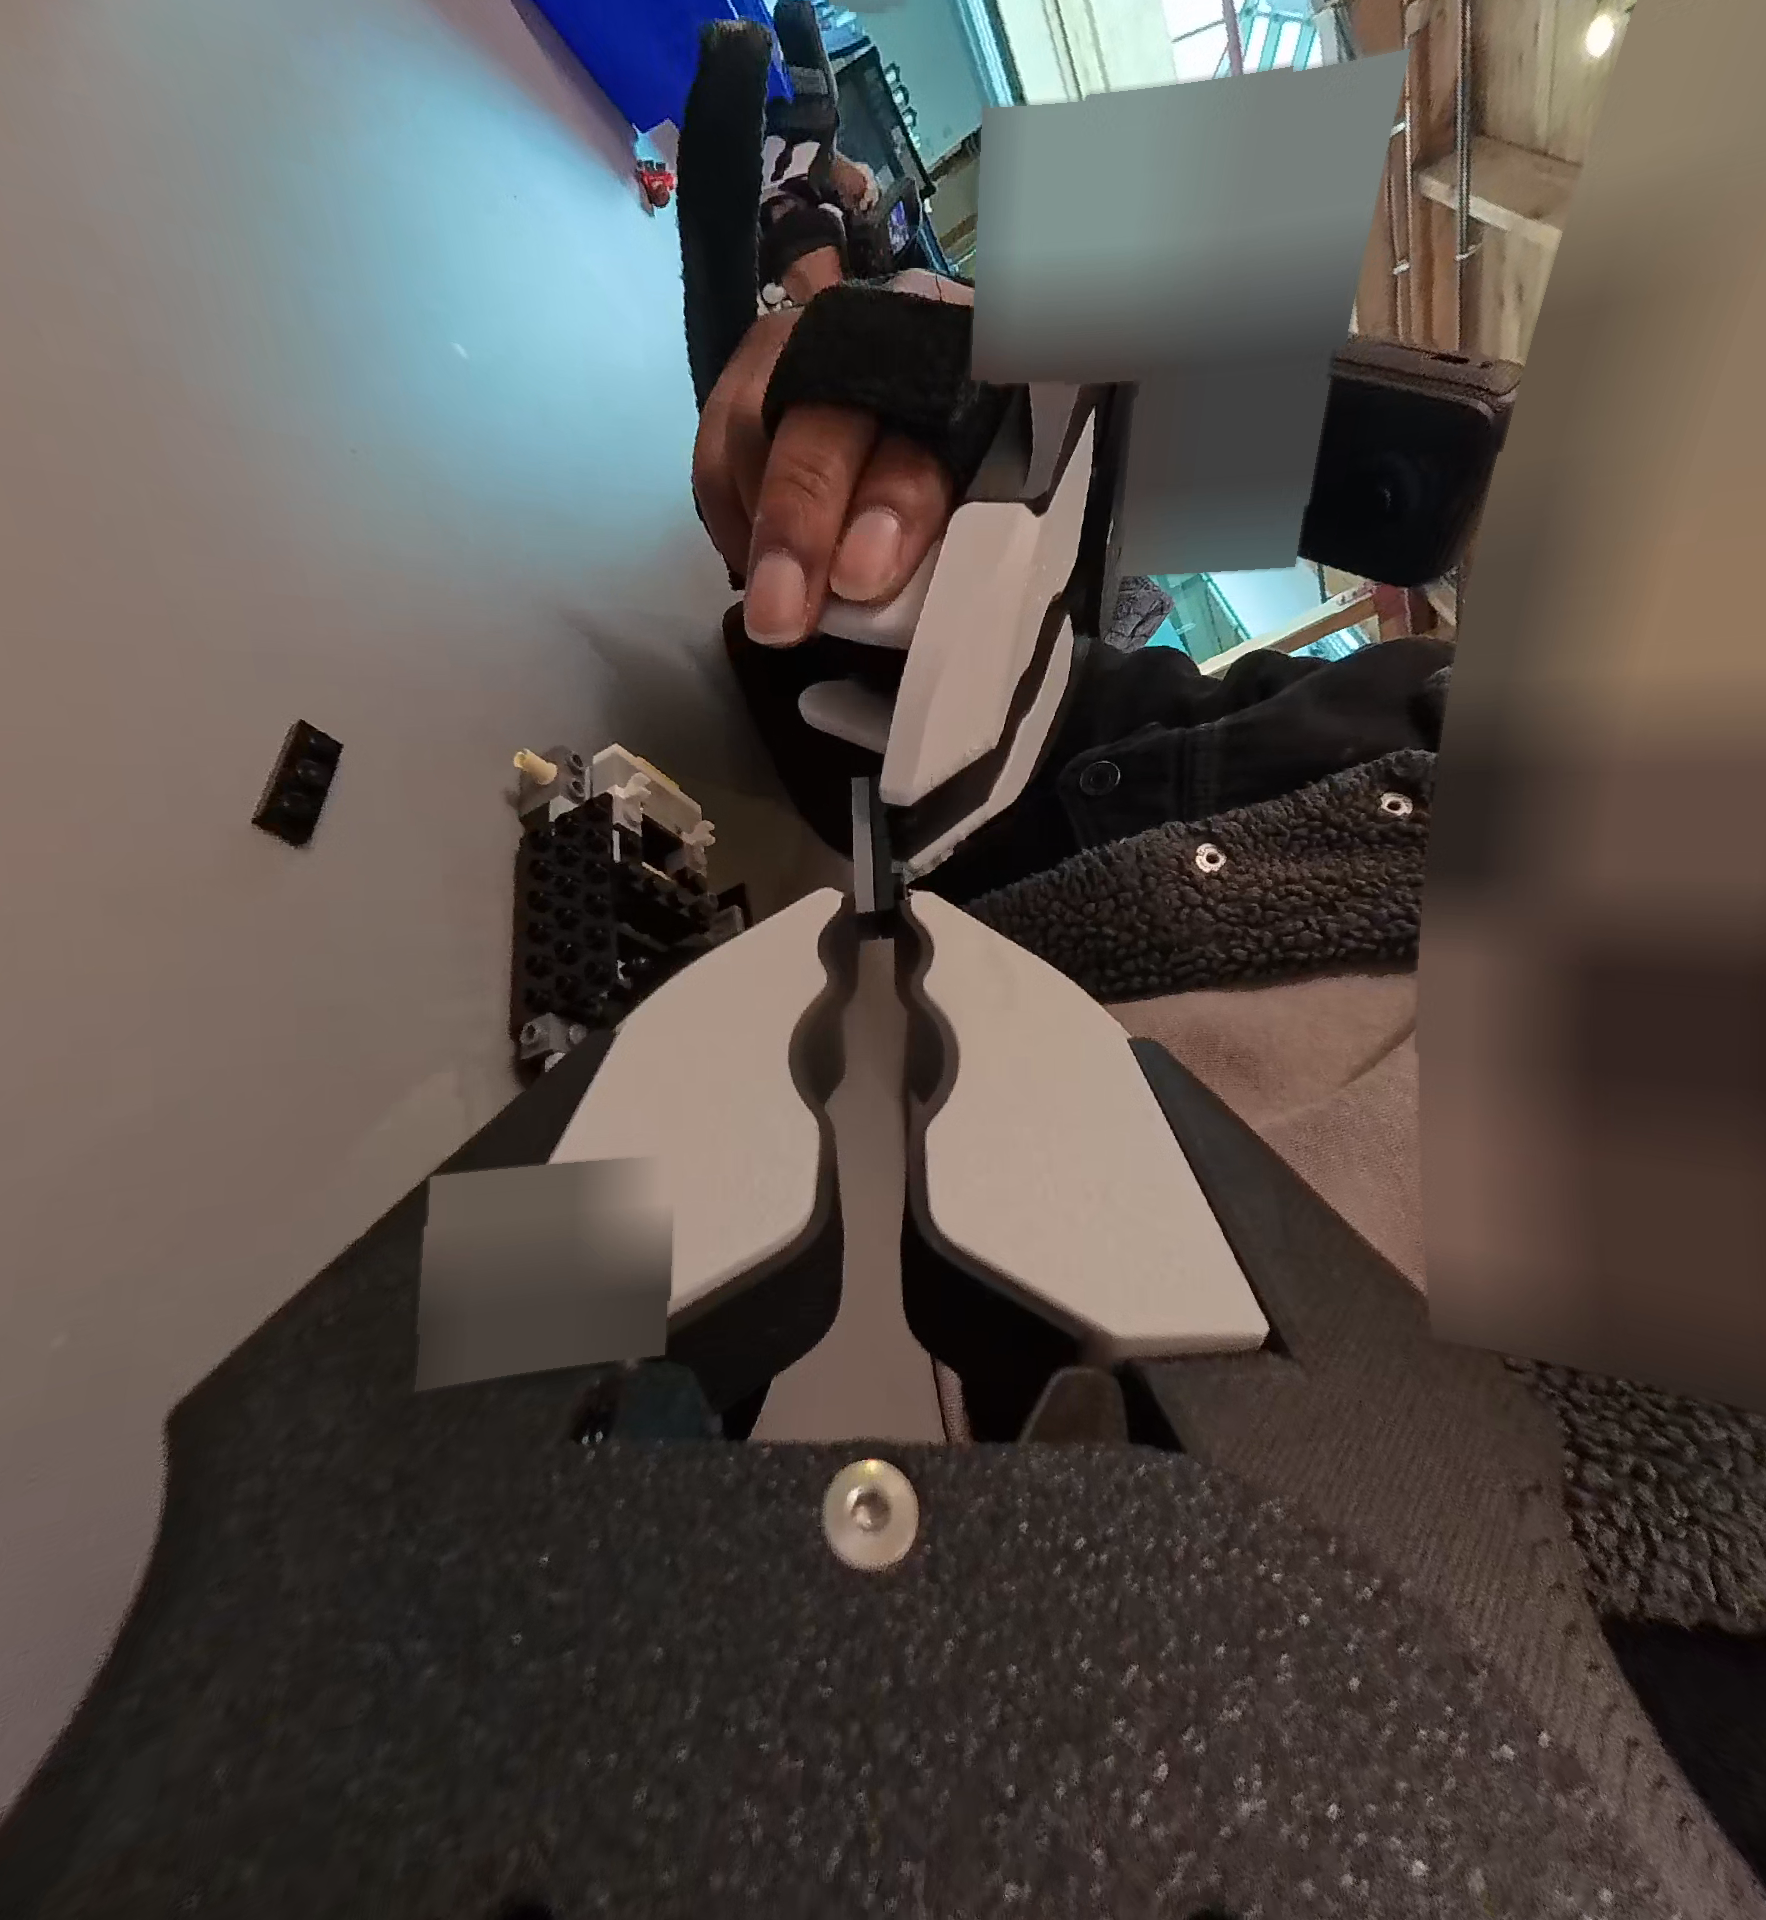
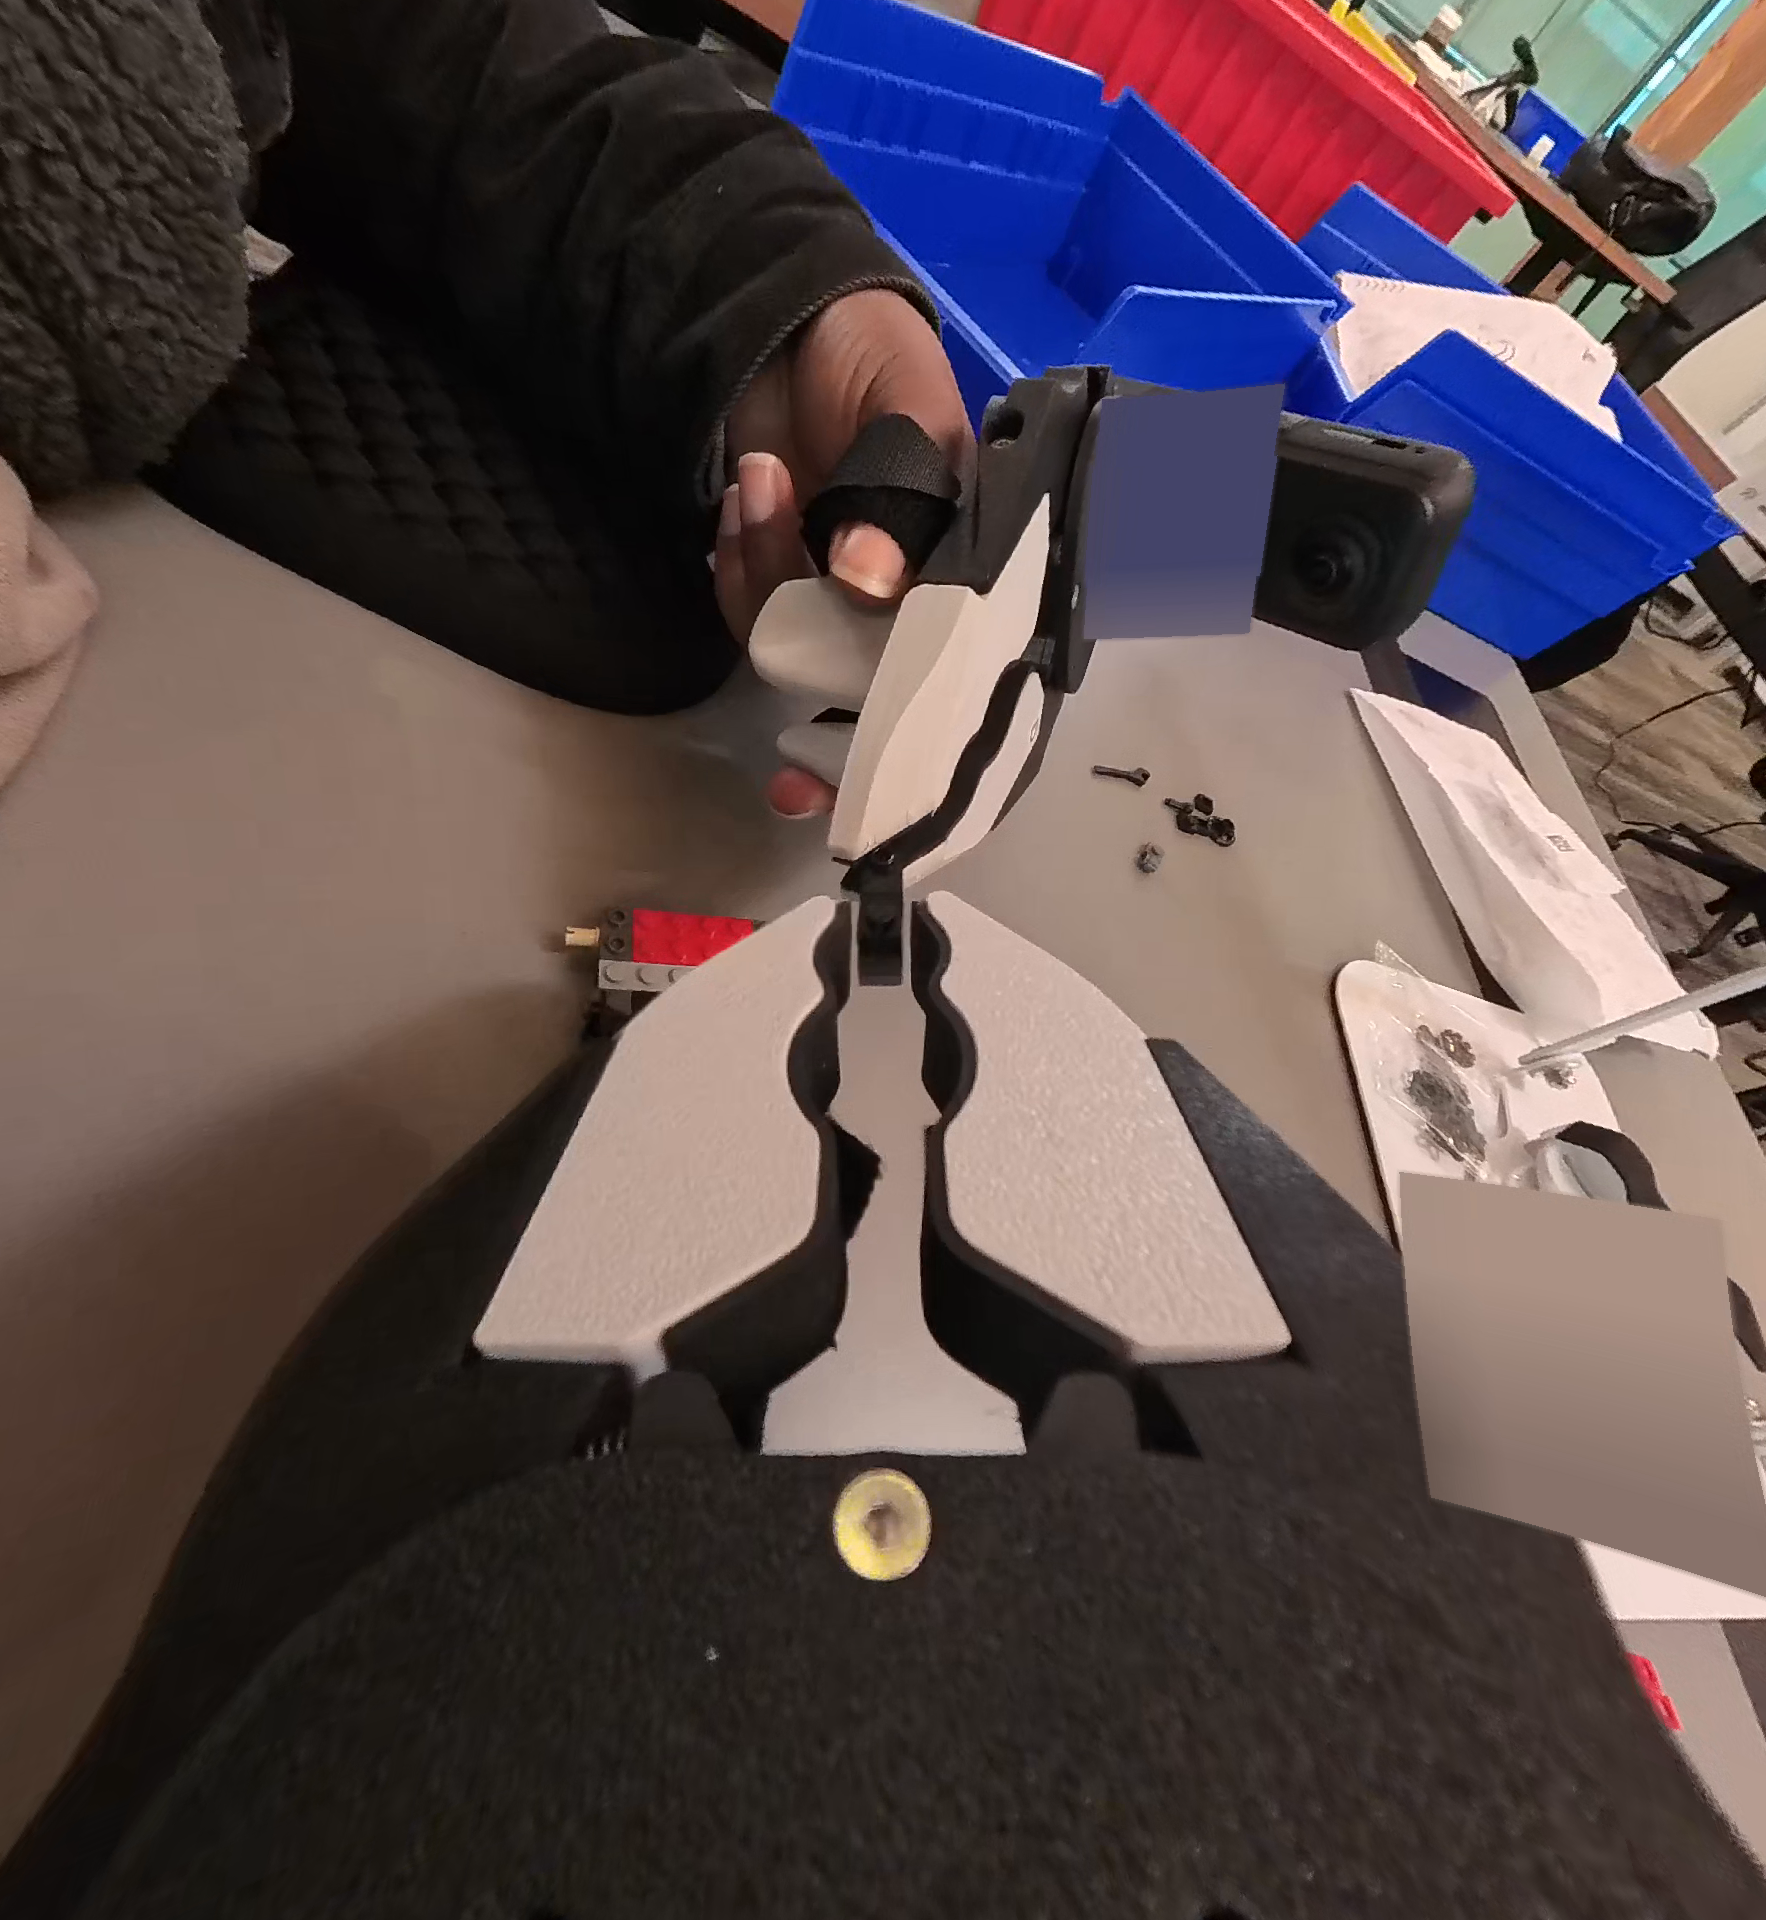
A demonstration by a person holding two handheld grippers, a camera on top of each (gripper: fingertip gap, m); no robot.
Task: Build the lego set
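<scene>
In the left wrist view the left gripper [image 1: 874, 920] sits at the frame's centre, its white fingers clenched on a thin dark grey plate piece [image 1: 865, 847] that stands up from the tips. The right gripper [image 1: 900, 868] comes down from above to meet it tip to tip, worked by a hand [image 1: 827, 499] with a black strap over the fingers. In the right wrist view the right gripper [image 2: 874, 920] is likewise closed, pinching a small black lego part [image 2: 877, 935] at its tips, and the left gripper [image 2: 874, 857] reaches in from the upper middle, touching the same spot; whether the two pieces are joined I cannot tell. The partly built lego model [image 1: 609, 904] lies on the grey table [image 1: 183, 520] left of centre, black with white and grey parts on top; from the other side it shows a red plate [image 2: 687, 935]. A loose black brick [image 1: 299, 784] lies apart at mid-left. Small black parts [image 2: 1196, 816] are scattered right of centre, paper sheets [image 2: 1502, 831] and a bag of tiny pieces [image 2: 1450, 1091] lie at right, and blue bins [image 2: 1118, 208] stand in the upper frame.
</scene>
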